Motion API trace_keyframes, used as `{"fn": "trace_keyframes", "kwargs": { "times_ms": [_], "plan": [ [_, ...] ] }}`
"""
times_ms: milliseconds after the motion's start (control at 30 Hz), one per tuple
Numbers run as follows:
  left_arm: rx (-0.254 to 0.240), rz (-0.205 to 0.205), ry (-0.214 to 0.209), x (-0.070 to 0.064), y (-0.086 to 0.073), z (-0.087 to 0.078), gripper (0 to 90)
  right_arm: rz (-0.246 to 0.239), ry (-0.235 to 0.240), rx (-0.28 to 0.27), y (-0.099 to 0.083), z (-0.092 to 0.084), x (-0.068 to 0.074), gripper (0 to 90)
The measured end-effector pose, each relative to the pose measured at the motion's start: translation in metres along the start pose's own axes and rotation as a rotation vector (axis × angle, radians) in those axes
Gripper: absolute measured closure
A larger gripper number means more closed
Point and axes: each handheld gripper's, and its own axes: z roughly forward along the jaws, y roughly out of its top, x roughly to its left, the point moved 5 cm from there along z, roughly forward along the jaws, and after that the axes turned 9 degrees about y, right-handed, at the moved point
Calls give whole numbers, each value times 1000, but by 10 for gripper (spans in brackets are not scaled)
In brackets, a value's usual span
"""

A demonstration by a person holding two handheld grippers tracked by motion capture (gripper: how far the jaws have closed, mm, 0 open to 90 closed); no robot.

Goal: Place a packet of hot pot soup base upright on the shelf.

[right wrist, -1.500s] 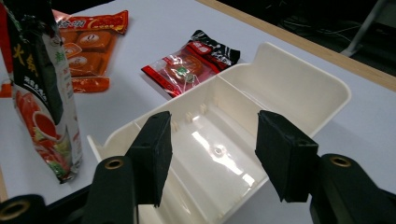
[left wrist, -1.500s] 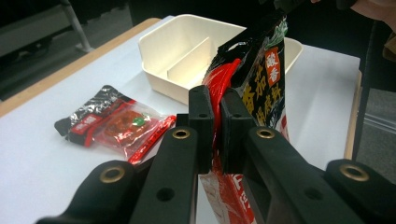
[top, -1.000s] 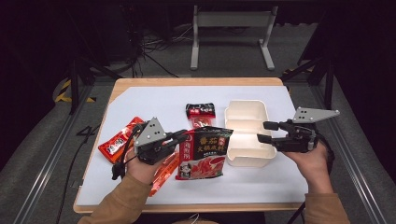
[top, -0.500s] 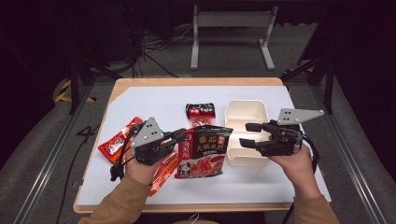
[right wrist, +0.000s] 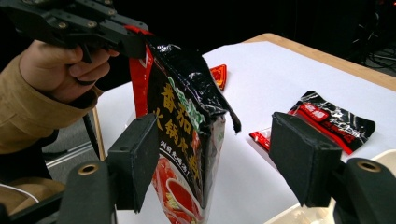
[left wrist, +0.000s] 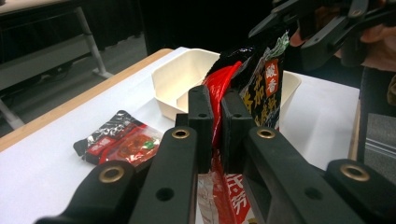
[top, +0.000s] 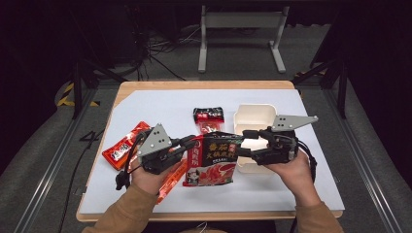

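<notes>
Left gripper [top: 190, 143]: clamped tight on the left edge of the large glossy black-and-red plastic soup-base pouch [top: 214, 159]; in the left gripper view the two black pads [left wrist: 201, 122] pinch the red seam between them.
Right gripper [top: 247, 143]: jaws wide apart and just been opening; in the right gripper view the pouch's right edge [right wrist: 187, 135] stands between the pads, close by one pad; whether it touches I cannot tell.
Pouch: held upright above the desk [top: 160, 104], near centre, its lower edge towards 6 o'clock.
Cream rectangular plastic box [top: 252, 116]: open-topped, at 3 o'clock of the pouch, just behind the right gripper.
Small black-and-red sachet [top: 208, 119]: flat on the desk at 12 o'clock of the pouch, just beside the box.
Red-orange flat sachet [top: 124, 145]: at 9 o'clock, beside the left hand [top: 150, 175].
Second red packet [top: 174, 176]: partly hidden under the left hand, at 7 o'clock of the pouch.
Desk: white sheet over a wooden top.
</notes>
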Motion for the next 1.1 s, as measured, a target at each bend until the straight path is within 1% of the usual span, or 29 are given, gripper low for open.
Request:
{"fn": "trace_keyframes", "kwargs": {
  "times_ms": [133,200,300,333,367,433,467,533,600,633,667,733,800,833,900,967,1067,1100],
  "plan": [
    [0,-3,-16,-4,0,1,856,-22,25,24,-1,8,1,409],
    [0,-1,-22,-6,1,1,856,-45,27,45,-2,12,2,457],
    [-1,6,-31,-9,1,1,856,-41,41,52,-2,17,3,469],
    [-2,5,-33,-10,1,1,855,-38,56,52,-2,20,3,485],
    [-4,11,-35,-10,2,1,856,-37,62,53,-2,21,4,497],
    [-5,8,-40,-12,2,1,855,-36,73,64,-3,24,4,531],
    [-4,14,-41,-12,2,1,855,-35,77,68,-3,25,5,555],
    [-2,11,-42,-13,2,1,855,-31,91,70,-3,26,5,611],
    [1,20,-42,-13,1,1,854,-32,101,71,-2,26,5,670],
    [3,26,-42,-12,1,1,853,-37,97,78,-2,26,5,686],
    [4,16,-42,-12,1,1,852,-42,95,84,-2,26,5,698],
    [8,9,-43,-10,0,1,848,-50,85,92,-1,26,6,714],
    [3,-6,-43,-8,-1,0,840,-71,70,99,1,27,9,740],
    [-8,-16,-43,-7,-1,-1,831,-78,65,99,2,27,10,751],
    [-13,-27,-53,-4,-2,-1,816,-93,49,105,6,27,13,758],
    [-14,-35,-54,-2,-3,-1,807,-108,27,112,9,27,15,766],
    [-17,-47,-60,-1,-4,-1,790,-117,20,113,11,27,17,770],
    [-17,-48,-64,-1,-4,-1,766,-118,18,115,13,26,18,774]
  ]
}}
